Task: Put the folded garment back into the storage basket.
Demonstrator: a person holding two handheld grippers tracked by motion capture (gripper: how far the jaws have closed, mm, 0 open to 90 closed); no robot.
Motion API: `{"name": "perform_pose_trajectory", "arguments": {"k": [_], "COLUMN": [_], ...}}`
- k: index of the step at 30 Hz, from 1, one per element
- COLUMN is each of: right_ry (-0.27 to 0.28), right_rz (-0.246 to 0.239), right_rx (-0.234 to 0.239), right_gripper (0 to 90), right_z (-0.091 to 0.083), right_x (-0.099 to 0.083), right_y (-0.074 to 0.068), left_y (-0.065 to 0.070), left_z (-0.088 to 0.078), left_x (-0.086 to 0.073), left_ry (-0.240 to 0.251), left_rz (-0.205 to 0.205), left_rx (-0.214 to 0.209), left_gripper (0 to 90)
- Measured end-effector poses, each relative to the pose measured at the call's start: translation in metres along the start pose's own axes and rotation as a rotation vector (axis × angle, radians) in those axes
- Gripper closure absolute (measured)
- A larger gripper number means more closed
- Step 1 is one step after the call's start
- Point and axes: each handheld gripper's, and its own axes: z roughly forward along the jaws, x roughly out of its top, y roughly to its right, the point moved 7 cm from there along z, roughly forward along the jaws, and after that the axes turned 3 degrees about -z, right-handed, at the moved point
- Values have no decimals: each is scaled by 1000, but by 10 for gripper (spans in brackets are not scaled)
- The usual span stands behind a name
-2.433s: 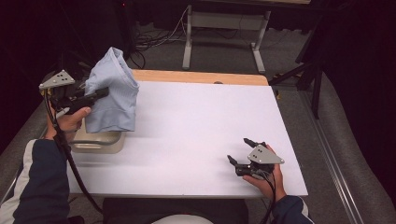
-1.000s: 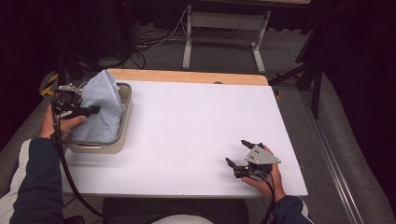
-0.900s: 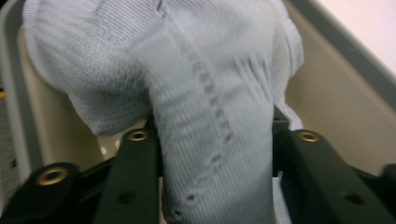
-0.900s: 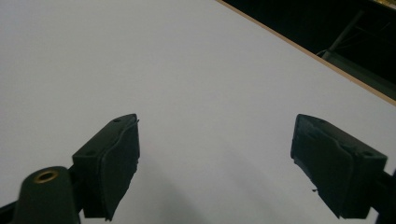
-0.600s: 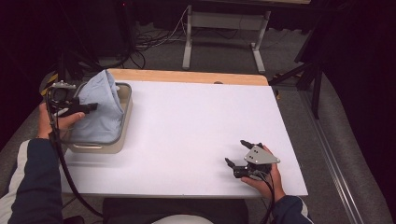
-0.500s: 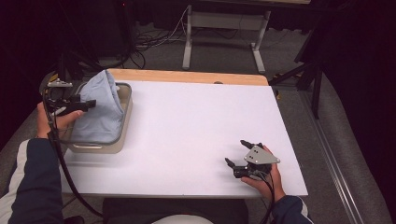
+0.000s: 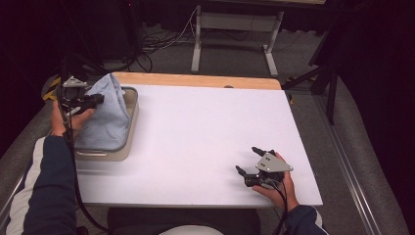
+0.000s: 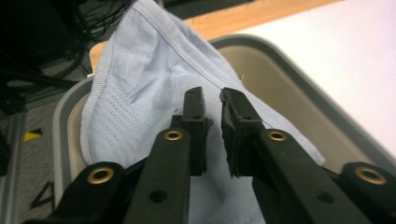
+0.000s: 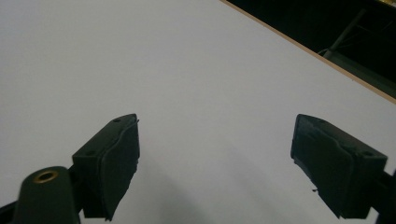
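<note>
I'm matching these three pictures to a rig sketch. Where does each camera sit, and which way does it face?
High view: above the person's side of the table, looking forward and down; both forearms, left gripper, right gripper.
Left gripper view: rides the left gripper, looking along its nearly closed jaws at the blue cloth in the grey tray.
Right gripper view: rides the right gripper, looking over bare table between wide jaws.
Shared: high and left gripper views both show cloth and tray.
</note>
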Motion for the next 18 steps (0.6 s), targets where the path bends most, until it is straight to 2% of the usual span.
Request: {"name": "perform_pose_trajectory", "arguments": {"k": [3, 6, 10, 12, 16, 17, 18], "right_ry": [-3, -9, -7, -7, -9, -10, -15], "right_rz": [-1, -2, -4, -4, -1, -2, -5], "right_rx": [1, 0, 0, 0, 0, 0, 0], "right_gripper": [165, 166, 167, 167, 167, 167, 168], "right_z": [0, 0, 0, 0, 0, 0, 1], "right_x": [-1, -1, -1, -1, -2, -2, -2], "right_y": [0, 0, 0, 0, 0, -1, -1], "left_y": [1, 3, 1, 0, -4, -4, -5], "left_z": [8, 19, 28, 29, 34, 36, 39], "left_x": [-1, -4, -9, -10, -15, -17, -18], "left_ry": [-23, -36, -78, -84, -111, -130, -147], "left_rz": [3, -16, -13, -17, -37, -34, -22], "left_rx": [-1, -10, 13, 11, 34, 34, 55], "left_gripper": [828, 844, 874, 895, 900, 900, 900]}}
